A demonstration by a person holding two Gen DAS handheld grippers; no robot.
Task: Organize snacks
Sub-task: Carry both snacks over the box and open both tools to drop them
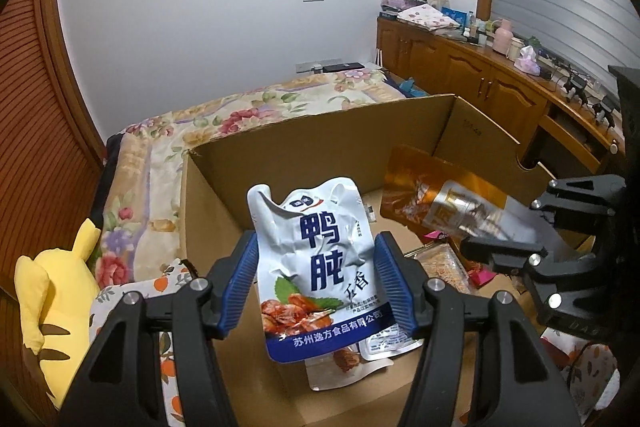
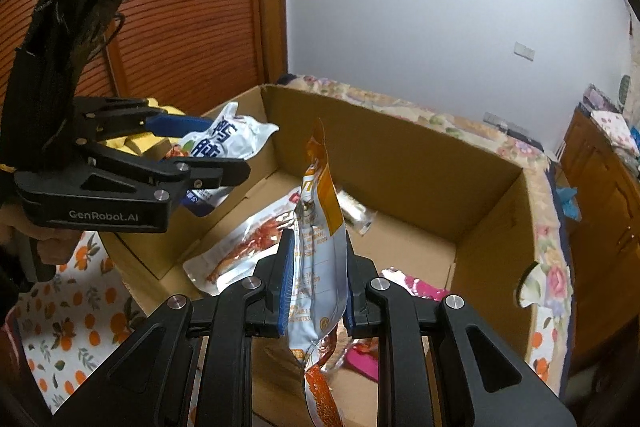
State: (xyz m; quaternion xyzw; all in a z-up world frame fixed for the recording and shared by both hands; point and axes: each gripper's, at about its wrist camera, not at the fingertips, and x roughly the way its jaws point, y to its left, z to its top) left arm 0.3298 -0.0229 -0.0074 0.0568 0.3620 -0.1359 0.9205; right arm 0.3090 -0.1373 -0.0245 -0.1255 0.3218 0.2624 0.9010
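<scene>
- The left hand-held gripper [image 1: 316,287] pinches a white-and-blue snack pouch [image 1: 316,267] between its blue pads, holding it flat-on and upright over the open cardboard box [image 1: 320,131]. Judging from the task, it is held there to be dropped in with the others.
- The right hand-held gripper [image 2: 316,291] is pressed onto an orange-and-silver snack pouch [image 2: 320,227], gripped edge-on near its middle so that both ends hang free. This pouch also hangs above the box interior, probably for the same reason.
- The box sits on a flowered bed [image 1: 248,107], its top open, which lets both pouches come in from above.
- Count of pouches held: two, one per gripper.
- Count of packets already lying on the box floor: at least four can be told apart, namely a clear packet with red-orange contents [image 2: 244,247], a small silver one [image 2: 356,215], a pink one [image 2: 416,287] and a clear orange-filled one [image 1: 440,263]. More may be hidden under the held pouches.
- One box and two grippers are visible.
- A yellow plush toy [image 1: 52,291] lies outside the box, beside its left wall.
</scene>
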